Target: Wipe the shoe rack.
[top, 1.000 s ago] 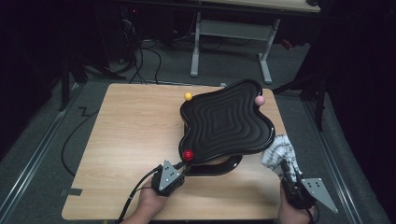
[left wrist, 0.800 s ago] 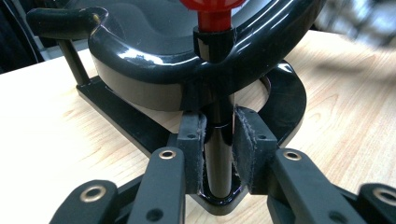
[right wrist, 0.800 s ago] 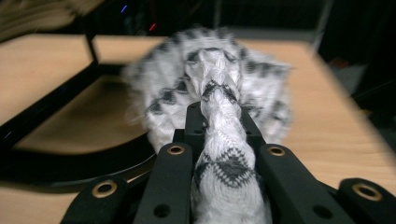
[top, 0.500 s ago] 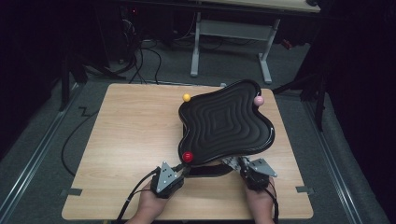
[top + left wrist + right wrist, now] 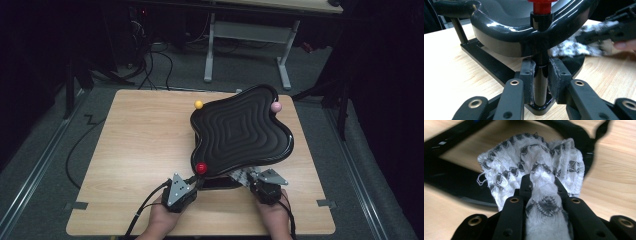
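Left gripper (image 5: 192, 186) sits low and left of centre in the high view, and its pads (image 5: 527, 75) are clamped tight on the black post (image 5: 541, 82) that carries the red knob (image 5: 201, 168). In the left gripper view that post runs straight up the middle of the frame into the rim of the glossy black wavy tray (image 5: 240, 132).

Over to the right gripper (image 5: 254, 176), low and right of centre: its jaws have just been easing open a touch, yet the fingers (image 5: 524, 185) pinch a bunched white cloth with grey diamond pattern (image 5: 541, 173). The cloth fans out above the jaws in the right gripper view, tucked at the tray's near edge over the black base frame (image 5: 486, 62).

A yellow knob (image 5: 198, 104) and a pink knob (image 5: 275, 107) sit on the tray's far rim. It all stands on the wooden table (image 5: 140, 145).
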Demonstrator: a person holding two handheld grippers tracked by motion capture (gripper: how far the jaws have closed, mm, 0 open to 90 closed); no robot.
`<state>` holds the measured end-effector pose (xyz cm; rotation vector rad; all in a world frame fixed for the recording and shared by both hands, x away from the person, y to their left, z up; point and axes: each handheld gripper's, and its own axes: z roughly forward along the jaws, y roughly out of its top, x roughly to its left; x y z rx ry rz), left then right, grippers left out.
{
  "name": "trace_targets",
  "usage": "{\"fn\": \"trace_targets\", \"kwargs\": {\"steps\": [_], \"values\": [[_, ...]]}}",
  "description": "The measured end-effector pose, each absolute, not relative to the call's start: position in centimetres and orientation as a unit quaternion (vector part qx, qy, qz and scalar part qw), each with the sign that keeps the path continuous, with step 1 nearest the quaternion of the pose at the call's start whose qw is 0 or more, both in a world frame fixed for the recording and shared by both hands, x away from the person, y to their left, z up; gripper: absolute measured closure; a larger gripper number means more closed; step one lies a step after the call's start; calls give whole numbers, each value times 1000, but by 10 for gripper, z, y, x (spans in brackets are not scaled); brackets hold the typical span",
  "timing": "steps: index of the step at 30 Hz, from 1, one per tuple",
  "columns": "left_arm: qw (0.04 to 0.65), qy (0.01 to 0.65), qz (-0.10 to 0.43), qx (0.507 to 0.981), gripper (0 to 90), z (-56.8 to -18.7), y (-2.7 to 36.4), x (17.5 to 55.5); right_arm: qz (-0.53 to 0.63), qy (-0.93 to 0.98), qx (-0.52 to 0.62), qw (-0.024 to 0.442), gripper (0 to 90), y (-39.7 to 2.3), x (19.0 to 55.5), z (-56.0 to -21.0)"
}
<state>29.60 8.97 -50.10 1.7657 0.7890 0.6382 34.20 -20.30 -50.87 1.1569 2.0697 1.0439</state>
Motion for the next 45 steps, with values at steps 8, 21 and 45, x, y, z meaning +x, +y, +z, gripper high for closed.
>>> {"fn": "trace_targets", "kwargs": {"steps": [8, 21, 45], "values": [[527, 332, 262, 737, 745, -501, 89, 296, 401, 800, 368, 252, 771, -157, 315, -510], [526, 326, 265, 739, 744, -501, 88, 295, 401, 802, 367, 246, 773, -129, 313, -509], [484, 407, 292, 718, 887, -507, 141, 304, 367, 759, 433, 319, 792, -198, 358, -506]]}}
